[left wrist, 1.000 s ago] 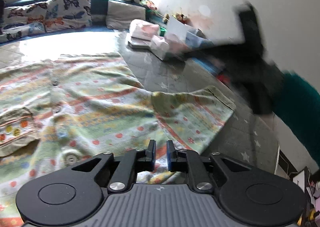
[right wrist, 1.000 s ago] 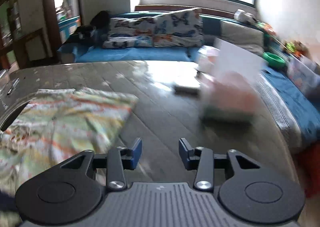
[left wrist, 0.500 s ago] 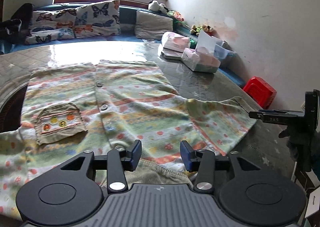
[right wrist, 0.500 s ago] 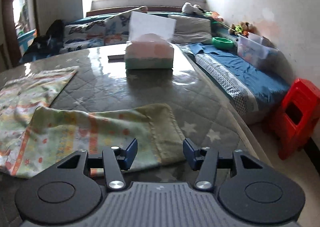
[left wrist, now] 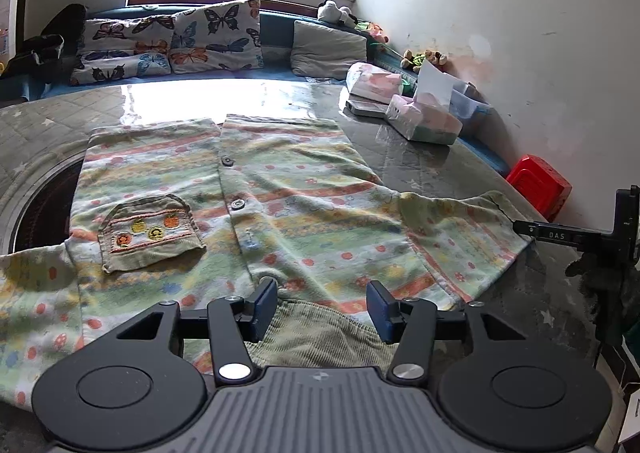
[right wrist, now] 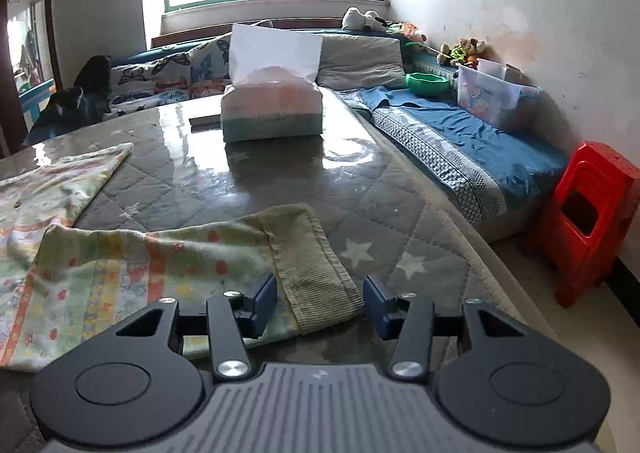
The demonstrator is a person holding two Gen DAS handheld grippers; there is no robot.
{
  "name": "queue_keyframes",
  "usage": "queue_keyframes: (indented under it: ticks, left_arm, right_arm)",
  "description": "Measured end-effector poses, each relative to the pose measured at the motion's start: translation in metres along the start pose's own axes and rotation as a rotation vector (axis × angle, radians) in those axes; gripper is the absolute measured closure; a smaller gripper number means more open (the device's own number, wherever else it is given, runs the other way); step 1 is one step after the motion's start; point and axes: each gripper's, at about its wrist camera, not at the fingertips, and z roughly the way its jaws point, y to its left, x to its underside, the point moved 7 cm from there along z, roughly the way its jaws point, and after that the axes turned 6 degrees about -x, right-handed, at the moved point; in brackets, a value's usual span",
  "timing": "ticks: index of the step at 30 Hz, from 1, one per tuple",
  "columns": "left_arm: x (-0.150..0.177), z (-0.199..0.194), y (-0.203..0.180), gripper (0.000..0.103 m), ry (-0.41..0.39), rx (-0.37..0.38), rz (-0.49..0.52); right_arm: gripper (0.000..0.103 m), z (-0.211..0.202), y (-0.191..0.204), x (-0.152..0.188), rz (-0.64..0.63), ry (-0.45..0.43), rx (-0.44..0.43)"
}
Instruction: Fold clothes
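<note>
A striped, dotted shirt [left wrist: 288, 213] lies face up on the quilted table [left wrist: 440, 169], showing its buttons and a chest pocket [left wrist: 150, 231]. In the left wrist view my left gripper [left wrist: 322, 307] hangs over the near edge. Its jaws are opening, with the green corduroy collar [left wrist: 320, 333] lying between them and no pad pressing. The right sleeve stretches out to its corduroy cuff [right wrist: 316, 269]. Around that cuff stands my right gripper [right wrist: 320, 303], jaws closing and pads not gripping. From the left wrist, a right-gripper finger [left wrist: 556, 236] shows at the sleeve's end.
A tissue box [right wrist: 272, 109] and a flat dark thing sit further back on the table. The table's right edge drops to a blue-covered bench [right wrist: 460, 141] with a plastic bin [right wrist: 492, 97], and a red stool [right wrist: 588, 221] stands on the floor. Butterfly cushions [left wrist: 172, 41] line the far side.
My left gripper went from nearly shut to open and drew back a little over the collar. My right gripper swung across and sank to the sleeve cuff, which now lies between its fingers.
</note>
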Motion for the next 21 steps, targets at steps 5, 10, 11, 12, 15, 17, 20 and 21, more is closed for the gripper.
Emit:
queue_keyframes:
  ticks: [5, 10, 11, 12, 15, 17, 20, 21]
  left_arm:
    - [0.001, 0.001, 0.004, 0.05, 0.005, -0.01, -0.015]
    - [0.002, 0.001, 0.009, 0.049, 0.007, -0.022, -0.027]
    - [0.002, 0.001, 0.011, 0.049, 0.008, -0.026, -0.029]
    - [0.003, 0.001, 0.013, 0.049, 0.008, -0.032, -0.032]
    - [0.004, -0.001, 0.02, 0.049, 0.005, -0.05, -0.043]
    - [0.005, -0.003, 0.026, 0.048, 0.001, -0.058, -0.057]
    - [0.007, -0.008, 0.034, 0.048, -0.007, -0.064, -0.074]
    - [0.007, -0.009, 0.037, 0.048, -0.01, -0.065, -0.078]
  right_arm:
    - [0.09, -0.004, 0.005, 0.001, 0.042, -0.003, -0.045]
    - [0.094, -0.017, 0.012, -0.006, 0.104, -0.045, -0.091]
    - [0.094, -0.022, 0.016, -0.011, 0.106, -0.058, -0.102]
    - [0.094, -0.026, 0.019, -0.015, 0.107, -0.071, -0.113]
    - [0.094, -0.044, 0.034, -0.032, 0.1, -0.115, -0.154]
    - [0.094, -0.057, 0.045, -0.046, 0.09, -0.145, -0.184]
    - [0.094, -0.076, 0.072, -0.067, 0.051, -0.187, -0.237]
    - [0.094, -0.082, 0.082, -0.073, 0.034, -0.199, -0.254]
